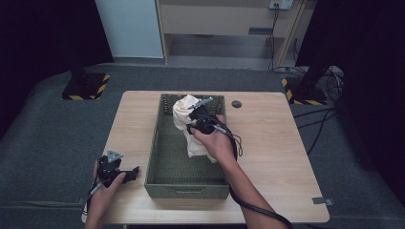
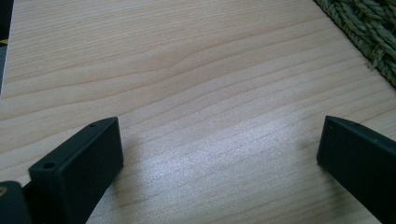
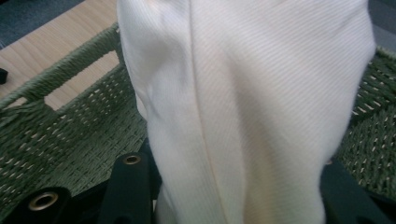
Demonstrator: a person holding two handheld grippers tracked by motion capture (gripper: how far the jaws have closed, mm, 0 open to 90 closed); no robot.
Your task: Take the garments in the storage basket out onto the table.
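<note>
The right gripper (image 1: 198, 114) is clamped on a cream cloth (image 1: 188, 126) and holds it up over the far half of the green woven basket (image 1: 155, 157); the fabric hangs in a loose bunch from the jaws, its lower end down inside the basket, and I cannot tell whether it touches the bottom; from the right gripper view the cloth (image 3: 243, 112) bulges between the two black jaws. The left gripper (image 1: 125, 172) rests on the wooden table (image 1: 277, 143) at the near left, just beside the basket, jaws wide apart on nothing. I'd judge the lift well begun; whether the cloth is going in or coming out is unclear; carrying and setting down remain.
</note>
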